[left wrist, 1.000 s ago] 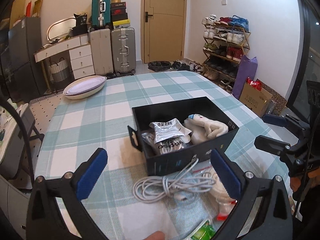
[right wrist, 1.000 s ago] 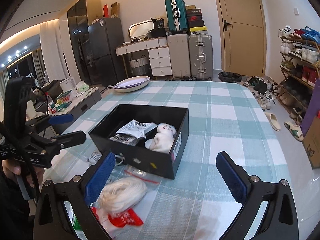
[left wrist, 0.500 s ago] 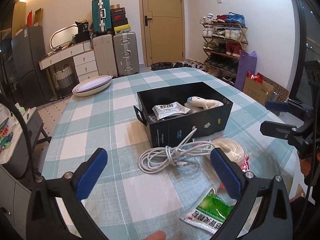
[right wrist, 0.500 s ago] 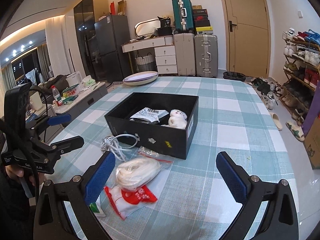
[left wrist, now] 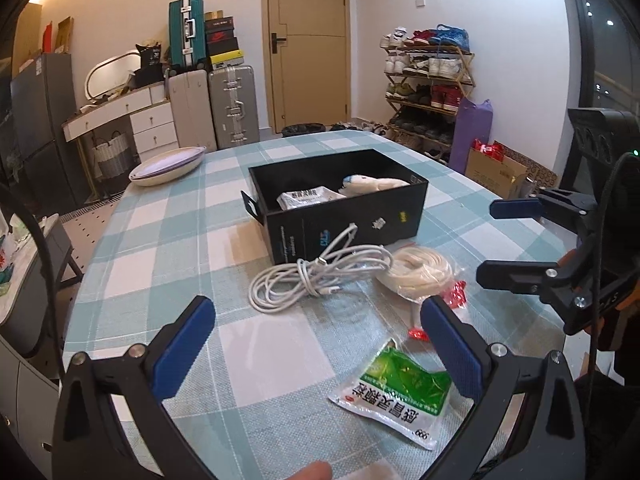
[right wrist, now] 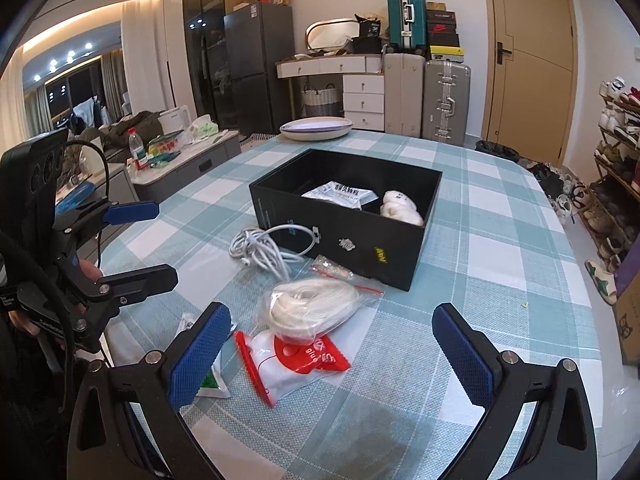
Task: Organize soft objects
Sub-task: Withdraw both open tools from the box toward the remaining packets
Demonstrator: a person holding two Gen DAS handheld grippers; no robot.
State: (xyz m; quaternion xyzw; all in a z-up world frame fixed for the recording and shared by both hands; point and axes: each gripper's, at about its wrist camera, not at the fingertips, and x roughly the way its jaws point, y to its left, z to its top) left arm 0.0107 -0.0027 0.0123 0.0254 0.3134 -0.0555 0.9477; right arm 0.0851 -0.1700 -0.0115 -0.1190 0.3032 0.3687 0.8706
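Both tools are hovering above the checked desk [left wrist: 168,240], each with its blue pads spread wide and gripping nothing. The left tool [left wrist: 318,344] is pointing toward the black box [left wrist: 348,220], which is sitting ahead of it near the middle of the desk. Inside the box a silver sachet [left wrist: 306,198] is lying to the left and a white plush toy [left wrist: 370,184] to the right.

Just ahead of the left tool, between it and the box, a coiled white cable [left wrist: 316,278] is lying on the cloth, one plug end leaning up against the box's front wall. Beside the cable, to the tool's right, a bundle of white cord in a clear bag [left wrist: 418,276] is resting on the desk. A green sachet [left wrist: 398,394] is lying flat close under the left tool's right pad.

The right tool [right wrist: 332,350] is facing the same box [right wrist: 344,240] from the other corner. The bagged cord [right wrist: 314,308] is lying directly ahead of it, nearer its left pad, on top of a red-and-white zip bag [right wrist: 304,360]. The cable [right wrist: 260,250] is lying farther ahead and left, against the box. A cream dish [right wrist: 316,126] is standing at the far edge of the desk, well apart from everything else.
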